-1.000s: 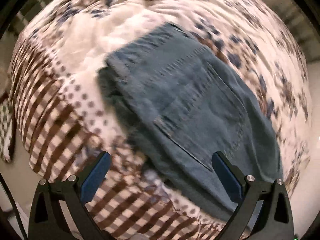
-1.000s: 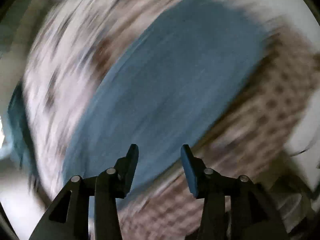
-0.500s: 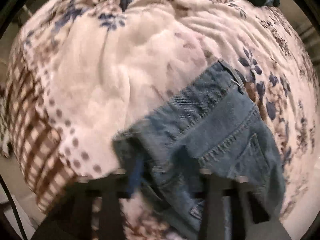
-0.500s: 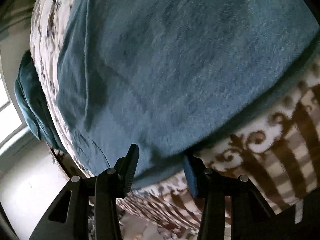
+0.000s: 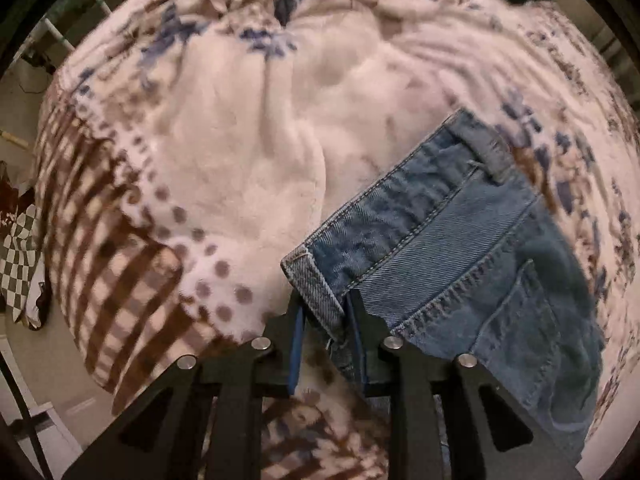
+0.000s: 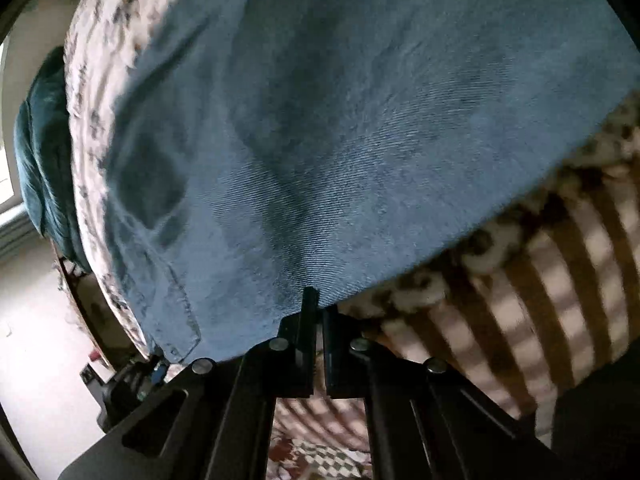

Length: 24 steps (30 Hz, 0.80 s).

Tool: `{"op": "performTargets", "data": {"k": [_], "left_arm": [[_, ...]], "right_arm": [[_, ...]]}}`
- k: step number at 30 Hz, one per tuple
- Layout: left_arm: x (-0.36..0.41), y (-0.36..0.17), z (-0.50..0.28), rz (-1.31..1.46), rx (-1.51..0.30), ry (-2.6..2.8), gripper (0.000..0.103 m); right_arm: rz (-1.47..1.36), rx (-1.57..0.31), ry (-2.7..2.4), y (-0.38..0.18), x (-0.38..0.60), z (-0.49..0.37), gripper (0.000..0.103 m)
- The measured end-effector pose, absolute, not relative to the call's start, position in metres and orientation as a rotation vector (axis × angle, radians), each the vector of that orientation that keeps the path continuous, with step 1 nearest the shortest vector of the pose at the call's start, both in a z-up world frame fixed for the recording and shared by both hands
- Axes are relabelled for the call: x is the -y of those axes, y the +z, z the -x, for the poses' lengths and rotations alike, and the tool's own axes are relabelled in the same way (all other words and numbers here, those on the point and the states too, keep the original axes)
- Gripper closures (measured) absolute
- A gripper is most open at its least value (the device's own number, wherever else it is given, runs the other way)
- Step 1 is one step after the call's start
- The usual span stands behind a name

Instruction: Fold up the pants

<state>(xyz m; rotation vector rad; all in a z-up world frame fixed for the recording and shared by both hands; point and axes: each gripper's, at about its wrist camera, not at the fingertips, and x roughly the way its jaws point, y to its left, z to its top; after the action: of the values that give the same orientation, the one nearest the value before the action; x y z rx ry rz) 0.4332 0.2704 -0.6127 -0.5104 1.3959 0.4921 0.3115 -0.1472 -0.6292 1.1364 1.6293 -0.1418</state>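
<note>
No readable text, labels, brands or numbers on anything in either view.

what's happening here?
A person with a handheld gripper in each hand is folding a pair of jeans on a patterned blanket. The left gripper is clamped on the waistband corner. The right gripper is shut at the denim's near edge; whether it has pinched cloth is hard to tell. No lift yet.
</note>
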Motion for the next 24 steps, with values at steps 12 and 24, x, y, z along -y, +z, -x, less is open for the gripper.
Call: {"op": "performTargets", "data": {"k": [12,24], "left_arm": [[-0.211,-0.531,-0.444,0.426,-1.302,0.28,0.019],[-0.137,-0.573,-0.549,0.487,-1.472,0.099,0.019]], "right_arm": [[-0.816,-1.696,0.198,-0.553,0.137,-0.387,0.043],[-0.255,-1.698,0.57,-0.582,0.052,-0.581,0.049]]}}
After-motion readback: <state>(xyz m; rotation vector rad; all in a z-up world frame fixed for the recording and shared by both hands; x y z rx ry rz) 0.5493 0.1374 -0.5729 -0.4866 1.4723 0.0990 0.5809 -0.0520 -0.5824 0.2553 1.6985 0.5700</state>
